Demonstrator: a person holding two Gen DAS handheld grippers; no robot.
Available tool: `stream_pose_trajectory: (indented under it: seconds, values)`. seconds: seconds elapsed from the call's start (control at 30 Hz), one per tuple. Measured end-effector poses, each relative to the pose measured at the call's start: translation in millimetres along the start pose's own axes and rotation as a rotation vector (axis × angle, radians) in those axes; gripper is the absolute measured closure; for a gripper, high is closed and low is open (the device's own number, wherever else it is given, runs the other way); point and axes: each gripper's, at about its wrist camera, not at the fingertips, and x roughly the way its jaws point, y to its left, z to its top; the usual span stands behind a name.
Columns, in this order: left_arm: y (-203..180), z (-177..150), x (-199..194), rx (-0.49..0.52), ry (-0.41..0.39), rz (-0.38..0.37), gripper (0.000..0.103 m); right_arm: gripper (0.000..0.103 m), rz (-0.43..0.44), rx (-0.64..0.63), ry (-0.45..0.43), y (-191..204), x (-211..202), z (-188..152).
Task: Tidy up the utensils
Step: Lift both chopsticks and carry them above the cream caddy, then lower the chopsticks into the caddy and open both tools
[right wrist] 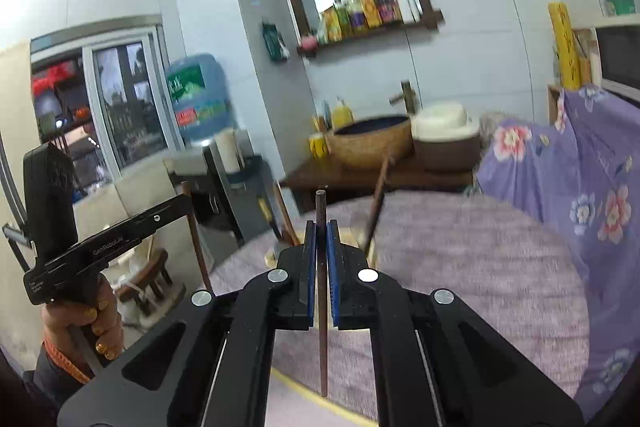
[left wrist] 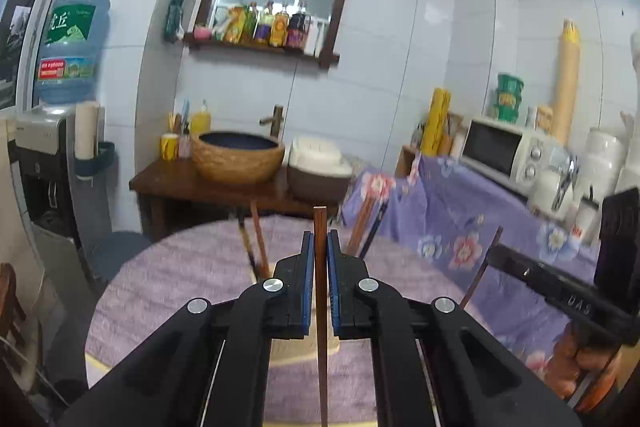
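Note:
My left gripper (left wrist: 320,239) is shut on a reddish-brown chopstick (left wrist: 321,347) that stands upright between the blue pads, above the round table with the purple cloth (left wrist: 180,287). My right gripper (right wrist: 320,231) is shut on a darker brown chopstick (right wrist: 321,347), also upright. Each gripper shows in the other view: the right one (left wrist: 496,251) with its chopstick at the right, the left one (right wrist: 186,201) with its chopstick at the left. More chopsticks (left wrist: 256,239) stand beyond the fingers in a holder that is mostly hidden, and show in the right wrist view (right wrist: 376,203).
A wooden stand with a woven basin (left wrist: 238,157) and a rice cooker (left wrist: 318,167) is behind the table. A counter under a floral cloth (left wrist: 460,211) carries a microwave (left wrist: 504,151) at the right. A water dispenser (left wrist: 68,67) stands at the left.

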Motion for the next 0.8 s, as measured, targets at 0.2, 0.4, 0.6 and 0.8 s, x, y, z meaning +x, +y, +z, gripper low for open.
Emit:
stream_pose_trajectory:
  seconds: [0.2, 0.4, 0.6, 0.8]
  values:
    - [-8, 65, 8, 0.018, -0.173, 0.015, 0.095, 0.097, -0.028, -0.054, -0.224, 20, 9, 55]
    - [-12, 73, 47, 0.045, -0.232, 0.119, 0.095, 0.097, -0.099, -0.108, -0.284, 26, 52, 67]
    - [-6, 30, 88, 0.056, -0.144, 0.155, 0.095, 0.097, -0.106, -0.075, -0.148, 10, 100, 45]
    - [7, -13, 110, 0.045, -0.028, 0.164, 0.095, 0.097, -0.099, -0.052, -0.037, -3, 123, 17]
